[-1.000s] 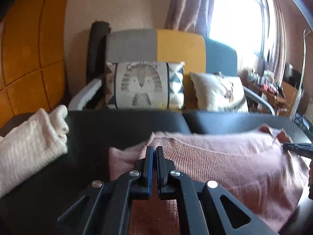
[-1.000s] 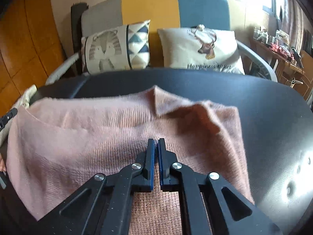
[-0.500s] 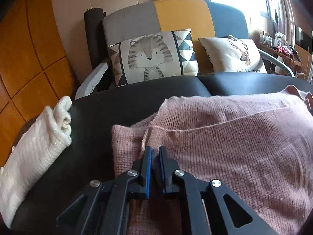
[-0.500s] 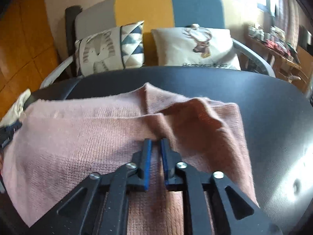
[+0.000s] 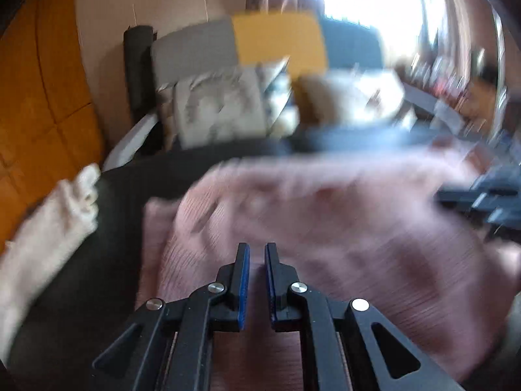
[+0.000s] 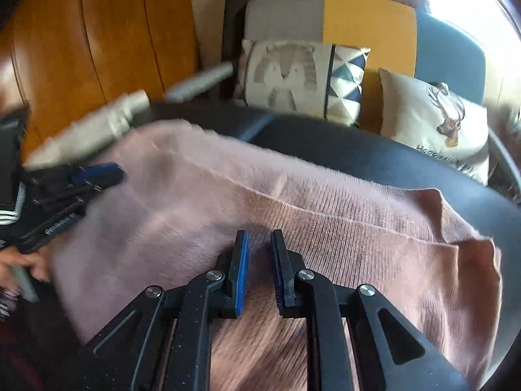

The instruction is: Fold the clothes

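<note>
1. Since a second ago both pairs of jaws, then pressed together, have parted to a narrow gap; the left gripper's (image 5: 257, 251) have just been opening further, and both views have swung across the pink knit sweater (image 6: 325, 215).
2. Left gripper: fingers slightly spread and empty, with the knit showing through the gap beneath the tips rather than pinched.
3. Right gripper (image 6: 259, 238): fingers likewise slightly spread, hovering over the sweater's middle and gripping nothing.
4. Sweater: it lies folded on the black table (image 6: 407, 166), long axis running left to right across both views, directly under and ahead of both sets of fingers.
5. Its corner flap (image 6: 472, 254) is nearer the right gripper; the left edge is nearer the left one.
6. Farther left lies a cream knit garment (image 5: 49, 228); beyond the table, cushions on a sofa (image 6: 368, 19).
</note>
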### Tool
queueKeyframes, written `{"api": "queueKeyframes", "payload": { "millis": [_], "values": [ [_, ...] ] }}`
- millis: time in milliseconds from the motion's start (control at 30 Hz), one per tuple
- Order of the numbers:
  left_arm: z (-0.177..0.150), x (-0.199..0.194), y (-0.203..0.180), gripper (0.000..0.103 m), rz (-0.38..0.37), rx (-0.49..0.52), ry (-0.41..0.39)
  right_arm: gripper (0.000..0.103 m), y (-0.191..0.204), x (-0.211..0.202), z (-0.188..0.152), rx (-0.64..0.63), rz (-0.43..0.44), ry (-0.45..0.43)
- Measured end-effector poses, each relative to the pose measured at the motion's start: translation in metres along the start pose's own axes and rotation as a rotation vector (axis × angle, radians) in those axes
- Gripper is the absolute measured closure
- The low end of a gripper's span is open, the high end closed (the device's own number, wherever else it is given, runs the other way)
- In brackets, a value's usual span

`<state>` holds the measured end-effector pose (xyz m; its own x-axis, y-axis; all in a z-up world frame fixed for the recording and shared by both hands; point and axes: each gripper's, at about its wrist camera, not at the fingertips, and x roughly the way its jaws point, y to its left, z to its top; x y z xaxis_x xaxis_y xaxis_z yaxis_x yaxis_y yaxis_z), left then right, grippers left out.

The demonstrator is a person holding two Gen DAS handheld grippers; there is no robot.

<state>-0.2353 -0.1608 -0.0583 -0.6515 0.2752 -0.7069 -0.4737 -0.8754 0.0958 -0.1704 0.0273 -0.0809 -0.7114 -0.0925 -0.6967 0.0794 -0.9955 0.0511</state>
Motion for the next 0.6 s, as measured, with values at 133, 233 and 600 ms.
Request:
{"api": "queueKeyframes", "payload": {
  "millis": [133,233,600],
  "values": [
    [-0.006,0.006,0.039,0.090,-0.002,-0.198,0.023,0.088,-0.031,-0.003,-0.008,0.167,-0.014,-0.031],
    [-0.007,0.001,0.041,0.090,-0.032,-0.201,0.011,0.088,-0.048,-0.022,-0.013,0.306,0.011,-0.061],
    [-0.051,-0.055,-0.019,0.090,-0.106,-0.011,-0.027,0.080,0.075,-0.044,-0.038,0.060,0.162,0.002]
  ]
}}
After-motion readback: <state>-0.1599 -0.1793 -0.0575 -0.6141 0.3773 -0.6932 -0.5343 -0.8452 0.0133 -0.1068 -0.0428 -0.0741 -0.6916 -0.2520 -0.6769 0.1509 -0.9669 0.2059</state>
